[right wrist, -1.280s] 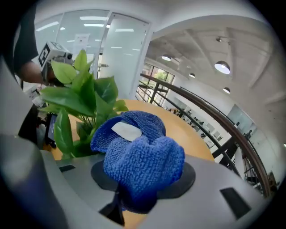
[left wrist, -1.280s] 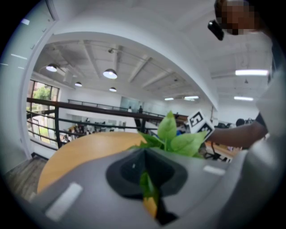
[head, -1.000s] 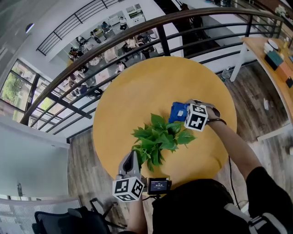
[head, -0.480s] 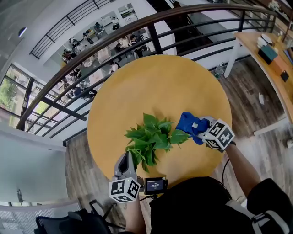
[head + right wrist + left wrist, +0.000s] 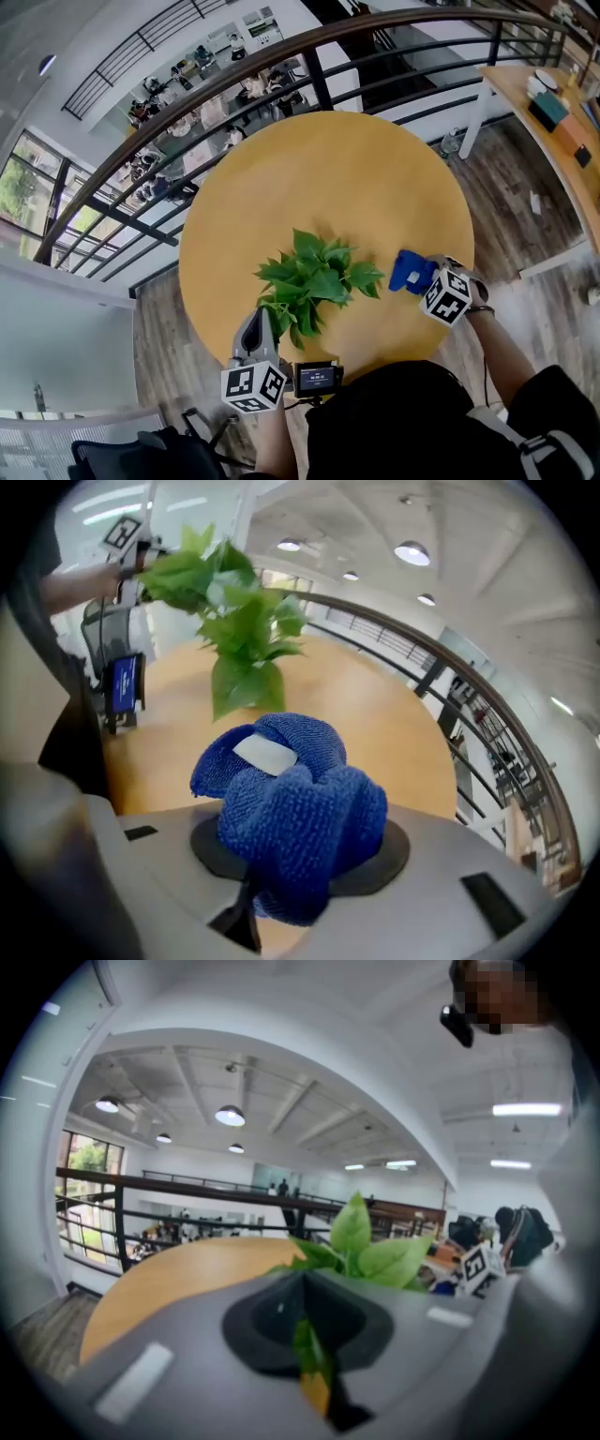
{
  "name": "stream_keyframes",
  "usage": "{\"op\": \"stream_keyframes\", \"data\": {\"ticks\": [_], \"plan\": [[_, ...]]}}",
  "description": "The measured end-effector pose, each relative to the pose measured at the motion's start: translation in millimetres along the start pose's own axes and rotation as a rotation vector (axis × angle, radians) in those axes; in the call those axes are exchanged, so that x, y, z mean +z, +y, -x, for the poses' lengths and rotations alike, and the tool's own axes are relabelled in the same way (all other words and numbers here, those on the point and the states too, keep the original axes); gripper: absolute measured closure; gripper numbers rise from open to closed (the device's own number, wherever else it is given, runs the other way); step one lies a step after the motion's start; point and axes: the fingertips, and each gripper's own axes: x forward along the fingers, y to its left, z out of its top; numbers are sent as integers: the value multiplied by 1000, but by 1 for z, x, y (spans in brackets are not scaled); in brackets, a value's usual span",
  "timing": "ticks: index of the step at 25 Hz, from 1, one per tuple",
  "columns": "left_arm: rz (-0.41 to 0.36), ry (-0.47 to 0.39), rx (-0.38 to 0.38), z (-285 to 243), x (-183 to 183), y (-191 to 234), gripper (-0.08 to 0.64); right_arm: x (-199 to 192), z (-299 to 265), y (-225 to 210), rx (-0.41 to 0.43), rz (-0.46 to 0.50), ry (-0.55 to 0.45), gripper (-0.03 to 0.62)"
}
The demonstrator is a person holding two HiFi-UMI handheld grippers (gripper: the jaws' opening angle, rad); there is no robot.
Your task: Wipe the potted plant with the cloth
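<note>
Nearest, at the near edge of the round yellow table (image 5: 337, 178), the left gripper (image 5: 263, 317) was held low. Its jaws were brought fully together. A thin green strip was seen nipped in the seam between them, probably a leaf (image 5: 307, 1344), though that close view was blurred. The tip of this gripper was set among the lower leaves of the potted plant (image 5: 314, 279), which stood on the near half of the table, a little left of centre.

To the plant's right, the right gripper (image 5: 422, 277) was pointed steeply down over the tabletop. Its jaws were clamped on the cloth (image 5: 407, 270), a bunched blue wad with a pale tag (image 5: 265, 756) shown on top. The cloth was kept just beside the plant's rightmost leaf, and no contact with it could be made out.

Beyond the table a dark curved railing (image 5: 234, 82) was seen, with a lower floor and seated people past it. A wooden desk (image 5: 553, 131) was placed far off at the right.
</note>
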Motion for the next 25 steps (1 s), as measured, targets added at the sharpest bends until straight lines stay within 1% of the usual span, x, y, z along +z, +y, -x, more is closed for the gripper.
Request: {"op": "stream_keyframes", "data": {"ticks": [1, 3, 4, 5, 6, 7, 8, 9, 10, 11, 13, 16, 17, 18, 20, 21, 22, 23, 25], "plan": [[-1, 1, 0, 1, -1, 0, 561, 12, 15, -13, -18, -80, -75, 419], [0, 2, -2, 1, -2, -1, 561, 49, 57, -35, -27, -230, -290, 419], [0, 1, -2, 1, -2, -1, 561, 72, 80, -40, -18, -268, -404, 419], [0, 1, -2, 1, -2, -2, 561, 95, 100, -38, 3, -273, -499, 419], [1, 1, -2, 1, -2, -3, 561, 114, 114, -31, 34, -248, -562, 419], [2, 0, -2, 0, -2, -3, 561, 129, 120, -19, 67, -204, -587, 419], [4, 0, -2, 0, -2, -4, 561, 137, 117, -6, 90, -149, -573, 419], [7, 0, -1, 0, -3, -4, 561, 137, 107, 6, 99, -96, -529, 419], [9, 0, -2, 0, -4, -4, 561, 129, 94, 14, 94, -56, -466, 419], [9, 2, -4, 0, -4, -4, 561, 117, 81, 18, 81, -36, -401, 419], [4, 4, -8, 1, -5, -5, 561, 90, 63, 15, 62, -59, -314, 419], [6, 6, -7, 1, -5, -3, 561, 62, 56, -2, 35, -146, -264, 419], [7, 7, -6, 1, -6, -2, 561, 53, 55, -10, 1, -156, -235, 419], [7, 6, -6, 1, -6, -2, 561, 42, 53, -20, -52, -145, -189, 419], [6, 6, -7, 1, -6, -2, 561, 19, 48, -41, -187, -72, -70, 419], [6, 5, -9, 1, -6, -2, 561, 15, 49, -50, -237, -48, -43, 419], [6, 5, -10, 1, -6, -3, 561, 19, 55, -57, -259, -57, -64, 419], [7, 4, -10, 1, -6, -3, 561, 31, 64, -62, -255, -94, -127, 419], [11, 3, -8, 3, -8, -3, 561, 70, 87, -64, -208, -177, -303, 419]]}}
